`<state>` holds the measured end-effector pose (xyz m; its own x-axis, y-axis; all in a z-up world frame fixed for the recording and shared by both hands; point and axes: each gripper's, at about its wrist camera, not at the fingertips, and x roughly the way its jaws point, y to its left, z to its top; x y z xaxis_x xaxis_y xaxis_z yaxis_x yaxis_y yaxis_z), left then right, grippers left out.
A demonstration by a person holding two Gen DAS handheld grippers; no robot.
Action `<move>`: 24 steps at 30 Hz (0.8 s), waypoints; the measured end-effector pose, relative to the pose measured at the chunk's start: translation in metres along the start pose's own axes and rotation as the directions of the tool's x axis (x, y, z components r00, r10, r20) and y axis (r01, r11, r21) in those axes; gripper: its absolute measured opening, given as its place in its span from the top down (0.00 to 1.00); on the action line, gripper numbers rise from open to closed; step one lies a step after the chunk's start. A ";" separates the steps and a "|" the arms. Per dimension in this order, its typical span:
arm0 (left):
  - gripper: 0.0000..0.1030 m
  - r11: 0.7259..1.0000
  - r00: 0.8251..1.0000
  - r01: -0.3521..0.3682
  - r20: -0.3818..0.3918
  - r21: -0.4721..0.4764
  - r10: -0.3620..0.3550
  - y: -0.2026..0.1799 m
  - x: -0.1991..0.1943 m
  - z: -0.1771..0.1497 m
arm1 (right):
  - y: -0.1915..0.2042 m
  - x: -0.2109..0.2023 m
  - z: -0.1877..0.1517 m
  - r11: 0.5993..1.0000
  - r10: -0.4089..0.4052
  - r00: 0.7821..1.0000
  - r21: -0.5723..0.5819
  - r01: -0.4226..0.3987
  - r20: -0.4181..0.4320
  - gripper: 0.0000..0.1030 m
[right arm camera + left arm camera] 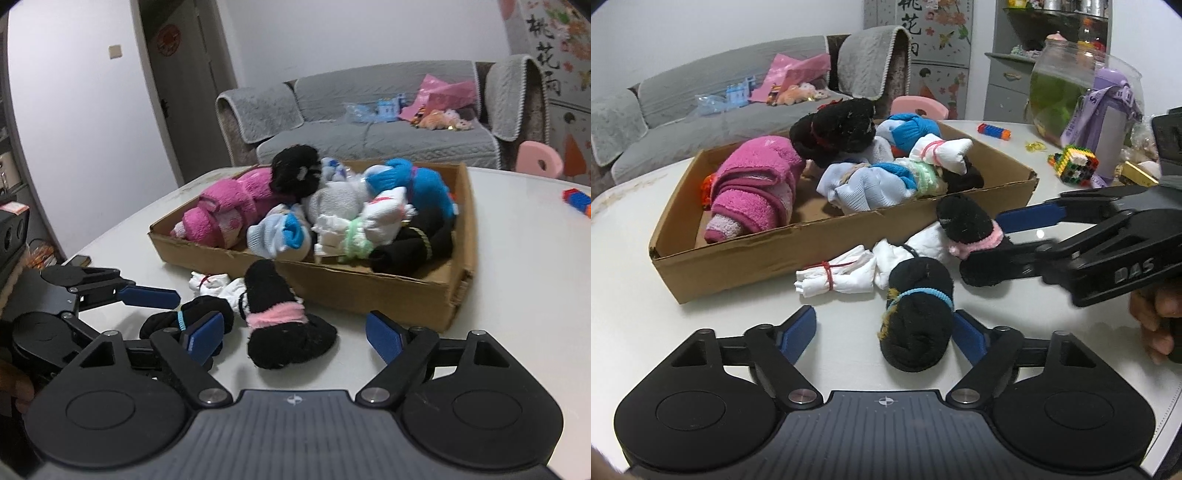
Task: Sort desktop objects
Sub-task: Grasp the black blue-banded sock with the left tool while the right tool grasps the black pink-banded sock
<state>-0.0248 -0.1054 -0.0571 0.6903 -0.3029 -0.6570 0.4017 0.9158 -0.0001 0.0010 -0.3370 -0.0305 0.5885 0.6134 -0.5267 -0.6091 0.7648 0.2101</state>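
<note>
Cardboard box (798, 254) heaped with bundled socks, set diagonally on the white table (701, 325), bare surface left before its near wall and toward the right edge. Three bundles outside, just beside that wall: one white (831, 277), two black. Left gripper (886, 332) apart around the blue-banded black bundle (916, 325); right gripper (295, 336) apart around the pink-banded one (280, 325), neither clamped.

A cardboard box (768, 254) holds rolled socks; two black sock bundles (918, 321) and a white bundle (831, 278) lie on the table just beside it.
</note>
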 end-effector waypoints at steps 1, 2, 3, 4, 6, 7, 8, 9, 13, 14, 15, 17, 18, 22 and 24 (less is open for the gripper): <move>0.28 1.000 1.000 0.010 0.004 0.007 -0.010 -0.001 0.000 0.000 | 0.004 0.003 0.001 1.000 0.000 1.000 -0.012 0.000 -0.006 0.25; 0.29 1.000 1.000 0.016 0.006 0.011 -0.016 -0.002 0.000 0.001 | 0.007 0.006 0.001 1.000 0.000 1.000 -0.025 0.000 -0.013 0.25; 0.31 1.000 1.000 0.020 0.007 0.014 -0.020 -0.003 0.000 0.001 | 0.009 0.008 0.000 0.999 -0.002 1.000 -0.038 0.002 -0.022 0.27; 0.33 1.000 1.000 0.024 0.009 0.016 -0.024 -0.004 0.001 0.002 | 0.011 0.009 0.001 0.999 -0.005 1.000 -0.045 0.004 -0.028 0.29; 0.33 1.000 1.000 0.029 0.011 0.012 -0.029 -0.006 0.003 0.004 | 0.012 0.008 0.000 0.999 -0.001 1.000 -0.042 0.000 -0.031 0.35; 0.33 0.999 0.999 0.032 0.012 0.011 -0.032 -0.007 0.004 0.004 | 0.010 0.009 0.000 1.000 0.001 0.999 -0.031 -0.002 -0.038 0.42; 0.33 0.999 0.999 0.036 0.011 0.009 -0.036 -0.007 0.005 0.005 | 0.009 0.009 -0.001 1.000 -0.003 0.999 -0.024 0.002 -0.043 0.46; 0.33 0.999 0.999 0.038 0.011 0.007 -0.038 -0.009 0.005 0.005 | 0.007 0.007 -0.002 1.000 -0.012 0.999 -0.017 0.011 -0.044 0.54; 0.36 0.999 0.999 0.036 0.019 0.022 -0.037 -0.014 0.004 0.004 | 0.003 0.002 -0.004 1.000 -0.003 0.999 0.014 0.004 -0.042 0.60; 0.38 0.999 0.999 0.033 0.021 0.024 -0.034 -0.014 0.004 0.004 | 0.003 0.001 -0.005 1.000 -0.004 0.999 0.016 0.005 -0.044 0.61; 0.44 0.999 0.999 0.035 0.022 0.021 -0.036 -0.014 0.004 0.004 | 0.003 -0.001 -0.006 1.000 -0.001 0.999 0.021 0.002 -0.043 0.61; 0.55 0.999 0.999 0.044 0.022 0.005 -0.044 -0.013 0.003 0.005 | 0.002 -0.003 -0.006 1.000 0.003 0.999 0.029 -0.002 -0.044 0.61; 0.55 0.999 0.999 0.049 0.019 -0.005 -0.049 -0.012 0.003 0.005 | 0.003 -0.005 -0.008 1.000 0.000 0.999 0.029 0.001 -0.043 0.61; 0.57 0.999 0.998 0.051 0.020 -0.012 -0.051 -0.011 -0.001 0.002 | 0.000 -0.012 -0.009 0.999 -0.004 0.999 0.043 0.006 -0.034 0.61; 0.57 0.999 0.999 0.048 0.018 -0.011 -0.048 -0.010 -0.005 0.000 | -0.003 -0.017 -0.010 0.998 -0.003 1.000 0.060 0.005 -0.024 0.61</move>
<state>-0.0321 -0.1136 -0.0540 0.6812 -0.3510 -0.6424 0.4275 0.9031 -0.0402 -0.0122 -0.3516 -0.0304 0.5776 0.6061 -0.5469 -0.5732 0.7781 0.2570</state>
